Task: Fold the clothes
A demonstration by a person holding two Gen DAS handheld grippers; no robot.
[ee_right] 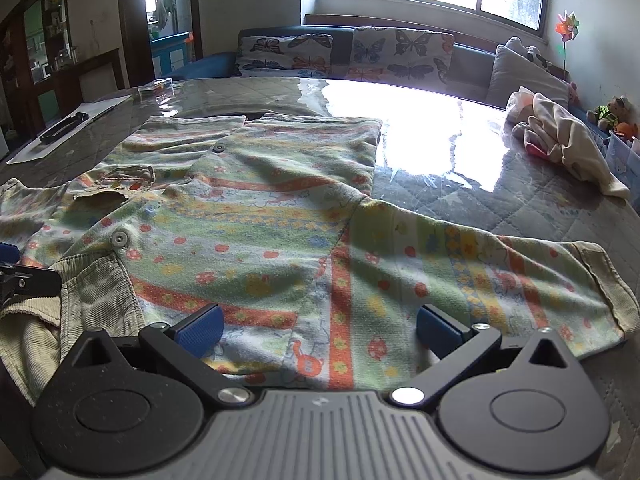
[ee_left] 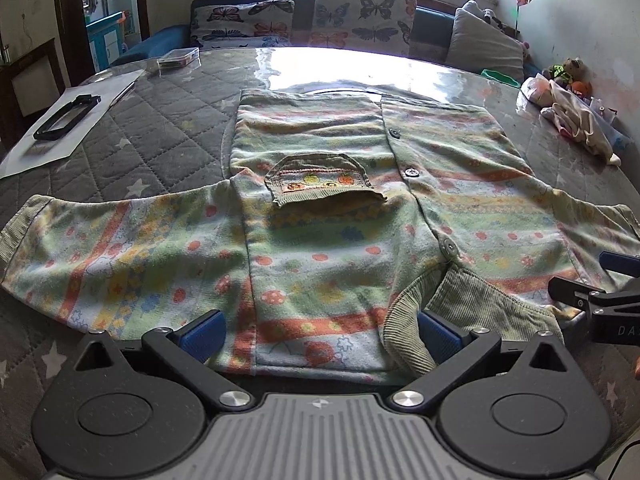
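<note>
A small striped, flower-print buttoned shirt [ee_left: 320, 216] lies flat on the table, front up, both sleeves spread out, with a corduroy collar [ee_left: 460, 304] nearest me and a chest pocket [ee_left: 320, 180]. My left gripper [ee_left: 320, 334] is open, its blue pads low over the shoulder edge left of the collar. My right gripper [ee_right: 320, 330] is open over the shirt's right shoulder [ee_right: 340, 280], beside the right sleeve [ee_right: 520, 272]. The right gripper also shows in the left wrist view [ee_left: 592, 280]. The collar shows in the right wrist view [ee_right: 88, 288].
The table carries a quilted grey cover [ee_left: 160, 128] under shiny clear plastic. A black frame on white paper [ee_left: 64, 116] and a clear box [ee_left: 178, 58] lie far left. Crumpled cream clothes [ee_right: 568, 148] sit far right. A sofa with butterfly cushions [ee_left: 304, 20] stands behind.
</note>
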